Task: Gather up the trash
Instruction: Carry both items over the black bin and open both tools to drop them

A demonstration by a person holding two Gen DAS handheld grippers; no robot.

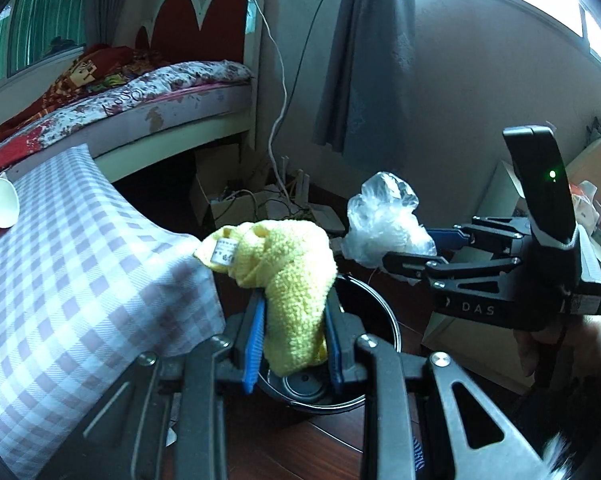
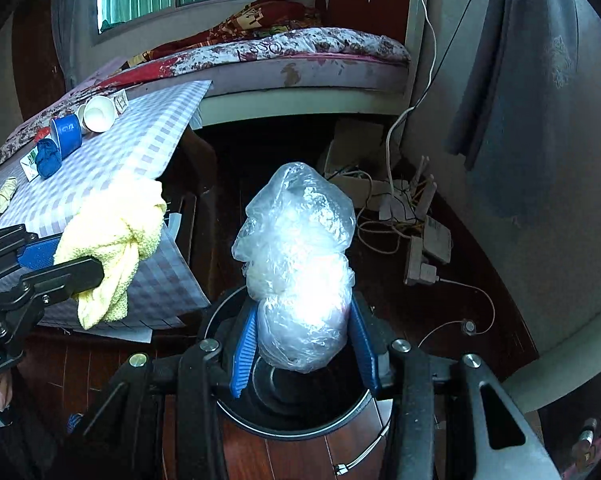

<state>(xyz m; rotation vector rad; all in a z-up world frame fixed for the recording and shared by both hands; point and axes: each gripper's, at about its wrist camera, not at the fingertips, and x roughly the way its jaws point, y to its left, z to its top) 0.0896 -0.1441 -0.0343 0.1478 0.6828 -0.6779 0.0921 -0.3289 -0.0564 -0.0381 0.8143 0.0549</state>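
Note:
My left gripper (image 1: 294, 320) is shut on a crumpled yellow cloth (image 1: 284, 276), held over the rim of a round black bin (image 1: 384, 320) on the floor. The same cloth (image 2: 112, 248) shows at the left of the right wrist view, beside the table's edge. My right gripper (image 2: 302, 344) is shut on a crumpled clear plastic bag (image 2: 296, 264), directly above the bin's (image 2: 300, 420) open mouth. From the left wrist view that bag (image 1: 384, 224) hangs just past the bin, with the right gripper (image 1: 384, 250) reaching in from the right.
A checked tablecloth covers the table (image 2: 140, 148) at left, carrying a white paper cup (image 2: 98, 114), a blue cup (image 2: 66, 132), a blue wad (image 2: 46, 158) and a pale scrap (image 2: 2, 196). A bed (image 2: 300, 68) stands behind. Boxes and cables (image 2: 400, 208) lie on the dark wooden floor.

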